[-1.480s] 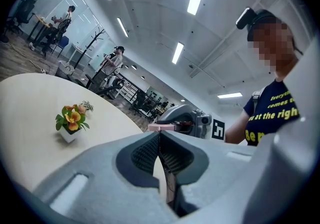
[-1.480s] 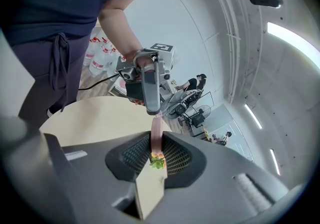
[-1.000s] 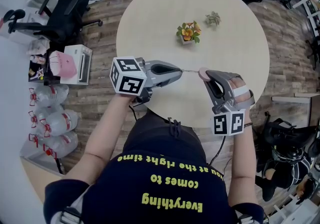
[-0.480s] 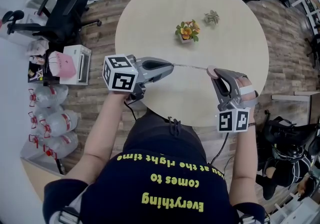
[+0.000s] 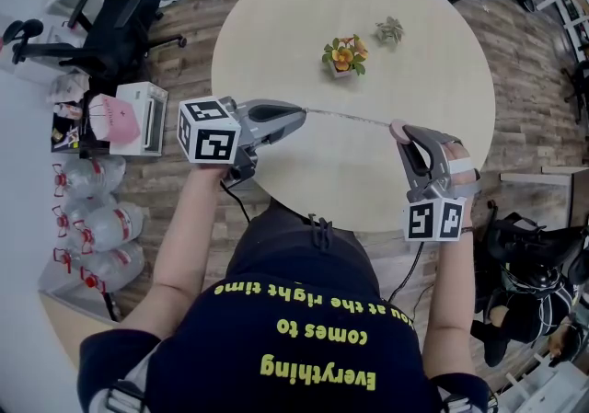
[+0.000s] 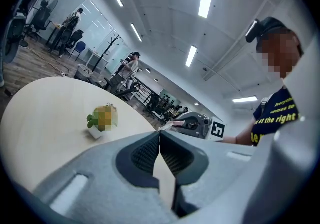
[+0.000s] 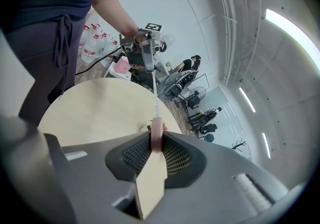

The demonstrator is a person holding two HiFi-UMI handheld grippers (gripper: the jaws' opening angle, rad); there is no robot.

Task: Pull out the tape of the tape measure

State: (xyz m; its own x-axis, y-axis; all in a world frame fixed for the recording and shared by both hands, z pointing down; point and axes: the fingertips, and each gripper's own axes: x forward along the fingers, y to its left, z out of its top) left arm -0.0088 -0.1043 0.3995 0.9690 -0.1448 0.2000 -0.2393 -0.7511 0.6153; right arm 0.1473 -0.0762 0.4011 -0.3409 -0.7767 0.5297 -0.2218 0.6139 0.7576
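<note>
A small pink tape measure case is held between the jaws of my right gripper above the near right part of the round table. Its thin tape runs out leftward in a taut line to my left gripper, which is shut on the tape's end. In the right gripper view the pink case stands edge-on between the pads, and the tape leads away to the left gripper. From the left gripper view I see shut jaws, with the right gripper beyond them.
A potted flower and a small plant stand on the table's far half. Left of the table are an office chair, a white box and bundled water bottles. Dark chairs crowd the right.
The two grippers have moved apart: the left one went left, the right one right and slightly nearer. The stretch of tape between them has grown longer.
</note>
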